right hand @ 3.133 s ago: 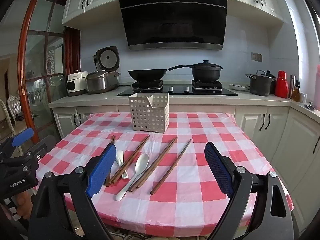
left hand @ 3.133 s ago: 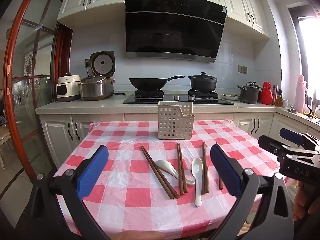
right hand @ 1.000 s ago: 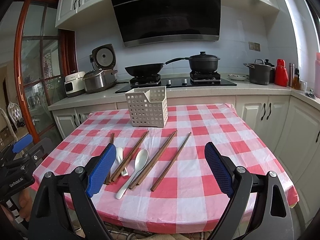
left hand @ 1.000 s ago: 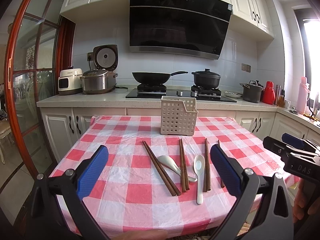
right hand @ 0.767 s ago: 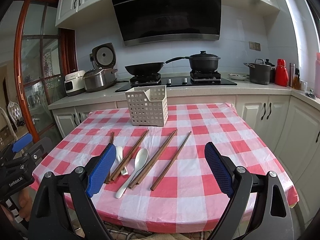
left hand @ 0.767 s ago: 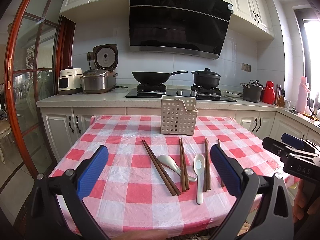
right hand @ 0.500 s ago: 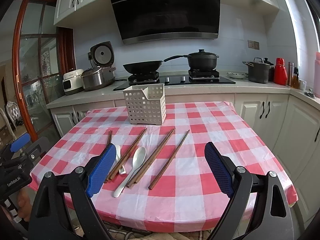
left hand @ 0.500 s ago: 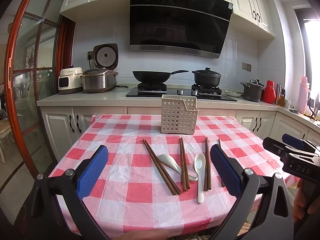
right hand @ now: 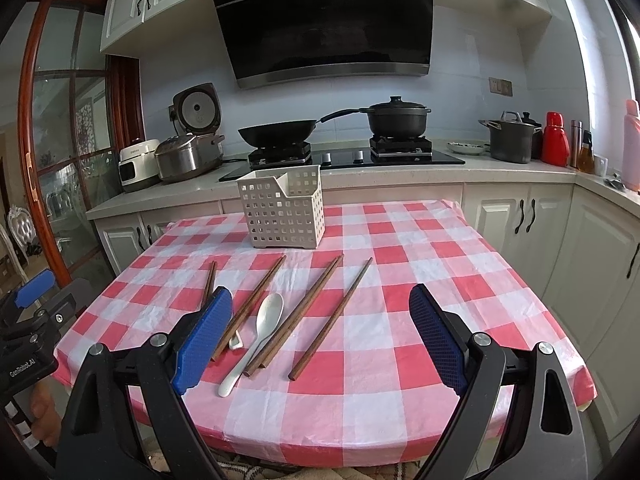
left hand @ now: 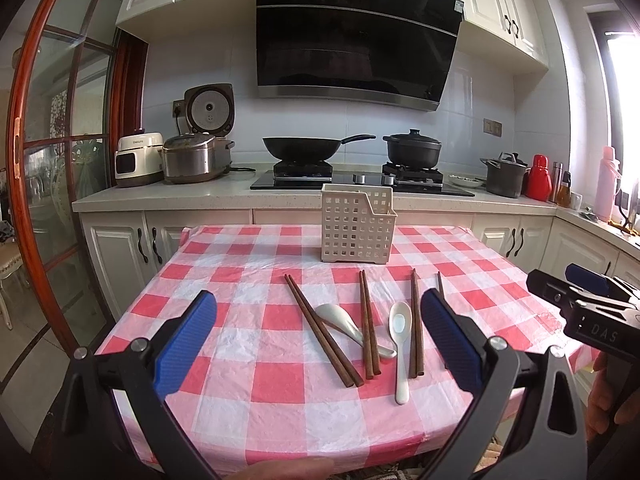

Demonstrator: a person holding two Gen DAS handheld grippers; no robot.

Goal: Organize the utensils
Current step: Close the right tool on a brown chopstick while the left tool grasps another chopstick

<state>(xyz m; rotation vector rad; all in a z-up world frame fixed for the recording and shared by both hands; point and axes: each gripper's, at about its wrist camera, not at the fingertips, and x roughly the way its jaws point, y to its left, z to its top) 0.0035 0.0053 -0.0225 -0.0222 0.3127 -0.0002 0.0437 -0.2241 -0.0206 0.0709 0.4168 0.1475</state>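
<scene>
Several brown chopsticks point(left hand: 323, 331) point(right hand: 331, 315) and two white spoons point(left hand: 401, 338) point(right hand: 256, 336) lie on the red-and-white checked table point(left hand: 240, 280) point(right hand: 420, 280). A white perforated utensil basket point(left hand: 357, 229) point(right hand: 282, 213) stands upright at the far side. My left gripper point(left hand: 318, 344) is open and empty, held above the near table edge. My right gripper point(right hand: 320, 338) is open and empty, also above the near edge. One spoon point(left hand: 347, 323) lies partly under a chopstick pair. Each gripper shows at the edge of the other's view.
Behind the table runs a kitchen counter point(left hand: 168, 196) with rice cookers point(left hand: 192, 158), a wok point(left hand: 304, 148) and a black pot point(left hand: 412, 146) on the stove. White cabinets point(right hand: 592, 248) stand to the right. A red-framed glass door point(left hand: 40, 184) is at left.
Both views have shifted slightly closer to the table and tilted a bit downward. The utensils and basket have not moved. Both grippers stay open.
</scene>
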